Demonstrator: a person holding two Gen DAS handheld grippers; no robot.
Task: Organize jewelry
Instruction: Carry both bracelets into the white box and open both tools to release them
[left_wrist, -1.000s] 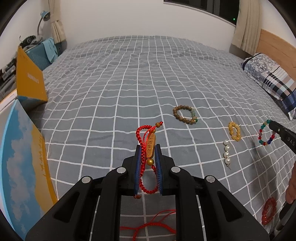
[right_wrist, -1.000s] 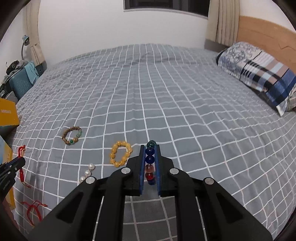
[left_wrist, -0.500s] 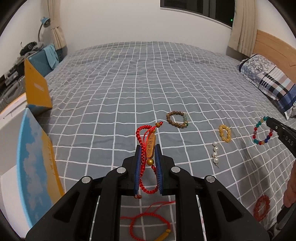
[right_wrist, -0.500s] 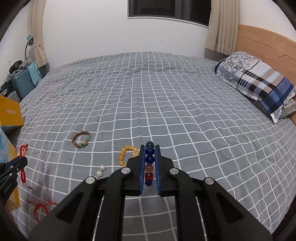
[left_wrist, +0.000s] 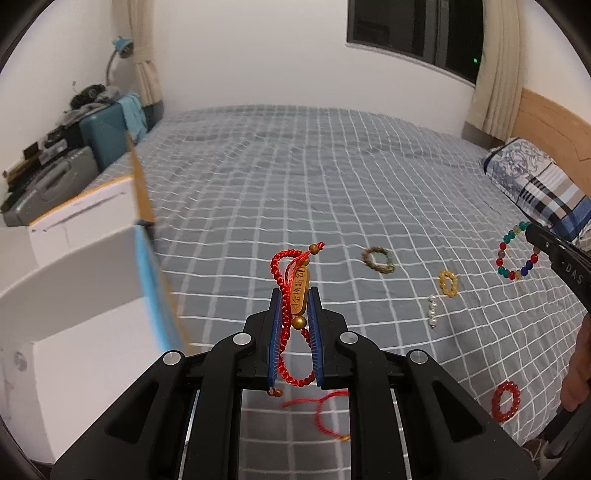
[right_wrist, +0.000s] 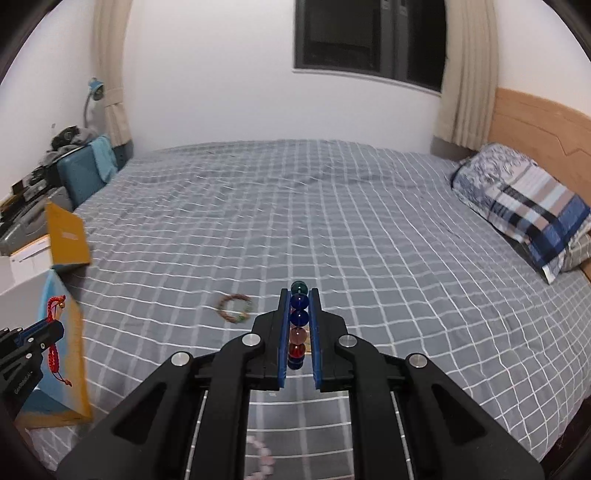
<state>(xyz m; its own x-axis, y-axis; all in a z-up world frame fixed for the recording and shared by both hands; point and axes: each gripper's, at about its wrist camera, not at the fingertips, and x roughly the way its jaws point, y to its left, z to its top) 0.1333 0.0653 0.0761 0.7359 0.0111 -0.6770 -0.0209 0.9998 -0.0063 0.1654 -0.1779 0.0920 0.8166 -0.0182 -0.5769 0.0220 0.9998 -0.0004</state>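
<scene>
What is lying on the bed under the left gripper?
Under the left gripper, another red cord bracelet lies on the bed. Only part of it shows; the gripper's body covers the rest.

walls (right_wrist: 221, 92) white | window (right_wrist: 369, 37) dark | curtains (right_wrist: 465, 74) cream | headboard (right_wrist: 535, 122) wooden | bedspread (right_wrist: 295, 206) grey checked

A red braided cord bracelet (left_wrist: 291, 295) with a gold engraved tag and gold beads stands upright, pinched between blue fingers at centre frame. A multicoloured glass-bead bracelet (left_wrist: 516, 254) hangs off the bed at the right edge, held. On the grey checked bed lie a brown wooden bead bracelet (left_wrist: 377, 260), a yellow bead bracelet (left_wrist: 448, 283), a short pearl strand (left_wrist: 432, 313) just below it, a dark red bead bracelet (left_wrist: 506, 405) at lower right, and a thin red cord (left_wrist: 325, 410), possibly with a gold end, near bottom centre.
</scene>
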